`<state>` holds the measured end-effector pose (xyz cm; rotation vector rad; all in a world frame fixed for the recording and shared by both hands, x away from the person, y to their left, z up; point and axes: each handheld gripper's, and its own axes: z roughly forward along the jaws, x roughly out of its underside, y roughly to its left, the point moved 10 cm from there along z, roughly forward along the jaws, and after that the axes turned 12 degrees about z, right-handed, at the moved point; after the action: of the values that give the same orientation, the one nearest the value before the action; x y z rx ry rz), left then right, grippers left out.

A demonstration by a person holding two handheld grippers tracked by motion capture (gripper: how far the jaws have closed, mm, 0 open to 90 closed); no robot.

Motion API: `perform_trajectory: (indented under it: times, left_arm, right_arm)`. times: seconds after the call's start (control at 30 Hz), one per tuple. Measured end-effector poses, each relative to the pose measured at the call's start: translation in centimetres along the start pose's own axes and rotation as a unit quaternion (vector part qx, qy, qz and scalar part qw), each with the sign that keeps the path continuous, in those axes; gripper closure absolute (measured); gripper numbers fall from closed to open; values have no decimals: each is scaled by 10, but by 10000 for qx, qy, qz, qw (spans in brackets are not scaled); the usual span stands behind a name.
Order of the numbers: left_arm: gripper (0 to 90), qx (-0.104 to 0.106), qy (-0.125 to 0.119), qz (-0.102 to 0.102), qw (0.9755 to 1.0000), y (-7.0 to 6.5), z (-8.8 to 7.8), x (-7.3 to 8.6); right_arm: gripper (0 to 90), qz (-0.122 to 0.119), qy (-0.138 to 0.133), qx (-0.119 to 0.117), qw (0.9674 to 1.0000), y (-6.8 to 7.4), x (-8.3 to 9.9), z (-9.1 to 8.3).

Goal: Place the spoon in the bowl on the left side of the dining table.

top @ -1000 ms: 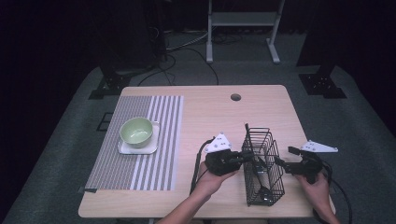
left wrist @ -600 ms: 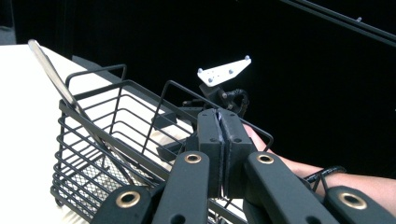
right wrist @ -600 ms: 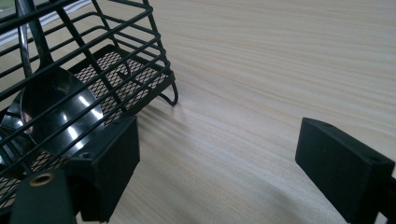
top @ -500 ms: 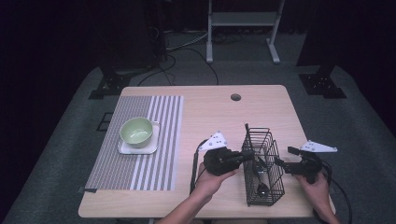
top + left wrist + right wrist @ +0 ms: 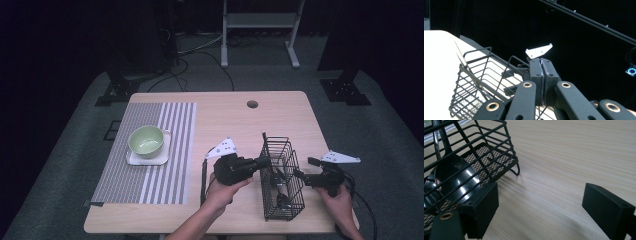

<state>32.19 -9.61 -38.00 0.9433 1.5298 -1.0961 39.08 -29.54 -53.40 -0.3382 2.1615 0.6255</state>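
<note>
One pale wooden bench (image 5: 280, 115) in a dark room, on grey carpeted floor (image 5: 380, 125), with a light metal stand (image 5: 260, 20) and loose cables (image 5: 200, 50) far behind the black wire basket (image 5: 287, 150). Basket upright near the bench's front edge. Well left of the basket, a striped mat (image 5: 150, 185) bearing a green bowl (image 5: 146, 140) on a small white plate (image 5: 131, 160). Behind the basket, towards the far edge, a round hole (image 5: 252, 104) in the benchtop. Inside the basket, a shiny spoon (image 5: 454, 175), bowl end down against the mesh bottom, handle leaning up along the wires. Nothing lying between mat and basket. Left tongs (image 5: 262, 162) level at the basket's left upper rim, pads pressed flat together (image 5: 540, 61); cannot tell whether anything thin is pinched there. Right tongs (image 5: 303, 167) low at the basket's right side, spread wide (image 5: 541, 197), one pad just beside the basket's lower wall, the other well clear of it, only bare bench between them, gripping nothing. A hand behind each pair of tongs, forearms coming in over the front edge on either side of the basket.
</note>
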Motion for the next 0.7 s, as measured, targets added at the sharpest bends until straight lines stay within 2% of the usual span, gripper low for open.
perform_trajectory:
  times: [0.33,0.7]
  left_arm:
    - [892,59,-124,0,9999,-4,-3,-10]
    - [892,23,-295,-84,9995,-4,-10,-21]
  right_arm:
    - [128,68,33,22,10000,-1,0,0]
    - [128,53,8,55,10000,-1,0,0]
